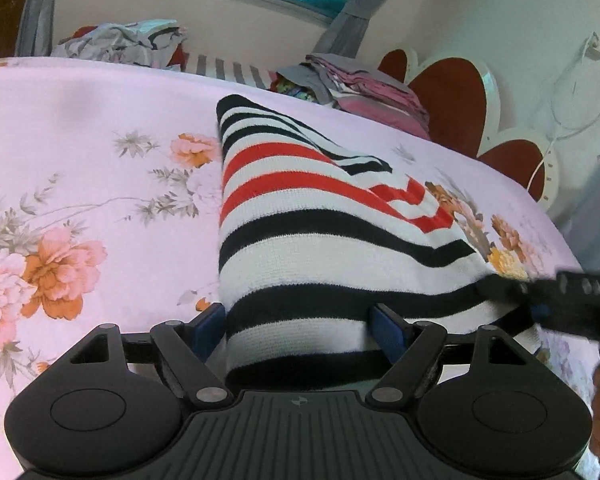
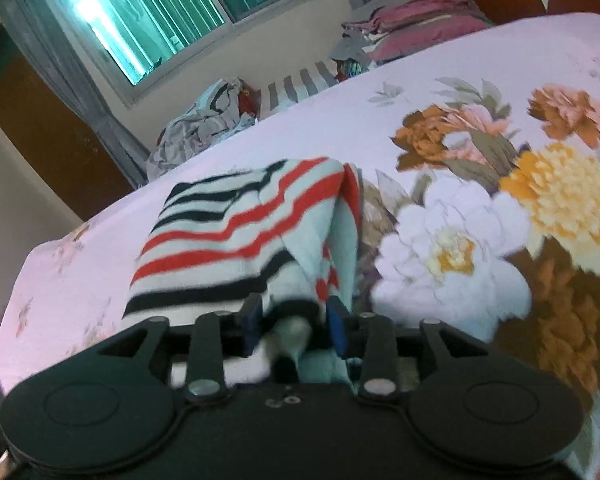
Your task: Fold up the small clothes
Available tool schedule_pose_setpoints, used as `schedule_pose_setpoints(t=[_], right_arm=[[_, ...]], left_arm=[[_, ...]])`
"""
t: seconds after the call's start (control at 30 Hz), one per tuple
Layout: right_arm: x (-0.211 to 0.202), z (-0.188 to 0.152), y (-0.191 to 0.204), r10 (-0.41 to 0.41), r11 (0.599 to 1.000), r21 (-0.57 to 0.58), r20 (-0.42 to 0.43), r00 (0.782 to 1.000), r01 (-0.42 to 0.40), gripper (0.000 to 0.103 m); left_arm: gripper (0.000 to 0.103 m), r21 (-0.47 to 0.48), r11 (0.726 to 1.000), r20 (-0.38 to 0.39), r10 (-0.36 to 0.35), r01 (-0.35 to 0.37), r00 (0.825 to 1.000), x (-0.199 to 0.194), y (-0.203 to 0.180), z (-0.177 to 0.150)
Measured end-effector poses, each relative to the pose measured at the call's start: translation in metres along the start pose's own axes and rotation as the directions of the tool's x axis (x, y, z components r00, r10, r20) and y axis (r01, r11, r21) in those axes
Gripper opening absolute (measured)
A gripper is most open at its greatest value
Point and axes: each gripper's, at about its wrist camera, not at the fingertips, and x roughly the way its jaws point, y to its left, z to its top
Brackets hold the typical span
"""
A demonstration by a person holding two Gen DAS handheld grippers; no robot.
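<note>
- Here, a striped garment (image 1: 320,216) of white, navy and red knit lies on a bed with a pink floral sheet (image 1: 100,120), folded lengthwise into a long band running away from the cameras.
- Left tongs (image 1: 300,324): blue-padded fingers (image 1: 384,328) stand wide apart, one on each side of the garment's near end. The cloth passes between them; the right pad sits right against the cloth's edge, the left pad just beside it. No squeeze or bunching of the fabric shows, so the tongs read as parted, straddling the cloth.
- Right tongs (image 2: 294,322): jaws drawn in close on a bunched corner of the striped garment (image 2: 236,232); fabric puckers between the blue pads (image 2: 336,328) and spills back toward the camera. Clamped on the garment.
- In the left wrist view the right tongs' black arm (image 1: 572,288) comes in from the right edge, blurred, meeting the garment's near right corner.
- In the right wrist view the garment's right edge is lifted into a ridge, showing a red-striped underside; the picture is motion-blurred, so fine detail is lost.
- Far side of the bed: a crumpled heap of grey and white clothes (image 1: 124,40) at left, a stack of folded pink and grey clothes (image 1: 364,84) at right, near a red and white headboard (image 1: 452,96).
- Behind: a window (image 2: 148,12) with grey curtains (image 1: 348,20); a white cable (image 1: 568,104) hangs on the wall at right.
</note>
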Motion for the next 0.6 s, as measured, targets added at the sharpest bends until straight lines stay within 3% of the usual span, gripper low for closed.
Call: schedule_pose_setpoints(t=[0.07, 0.2, 0.3, 0.47, 0.53, 0.6], right_arm=[[-0.002, -0.008, -0.003, -0.002, 1.000, 0.000, -0.020, 1.000, 0.002, 0.037], [0.003, -0.023, -0.014, -0.059, 0.998, -0.012, -0.061, 0.996, 0.058, 0.019], [0.000, -0.023, -0.013, -0.046, 0.999, -0.029, -0.081, 0.996, 0.044, 0.020], [-0.011, 0.011, -0.003, -0.008, 0.999, -0.041, -0.006, 1.000, 0.008, 0.035], [-0.002, 0.027, -0.001, -0.010, 0.999, -0.042, 0.014, 1.000, 0.011, 0.047], [0.012, 0.042, -0.001, 0.001, 1.000, -0.026, 0.016, 1.000, 0.000, 0.049]], left_arm=[[0.077, 0.005, 1.000, -0.001, -0.003, 0.003, 1.000, 0.000, 0.000, 0.000], [0.077, 0.013, 1.000, -0.020, -0.016, 0.016, 1.000, 0.000, 0.001, 0.000], [0.077, 0.008, 1.000, -0.026, -0.022, 0.023, 0.999, -0.009, 0.000, 0.006], [0.077, -0.016, 0.998, 0.037, -0.055, 0.056, 0.998, -0.026, 0.001, 0.034], [0.077, -0.014, 0.999, 0.047, -0.051, 0.051, 0.998, -0.022, 0.003, 0.049], [0.077, -0.014, 0.999, 0.061, -0.030, 0.031, 0.998, -0.014, 0.006, 0.063]])
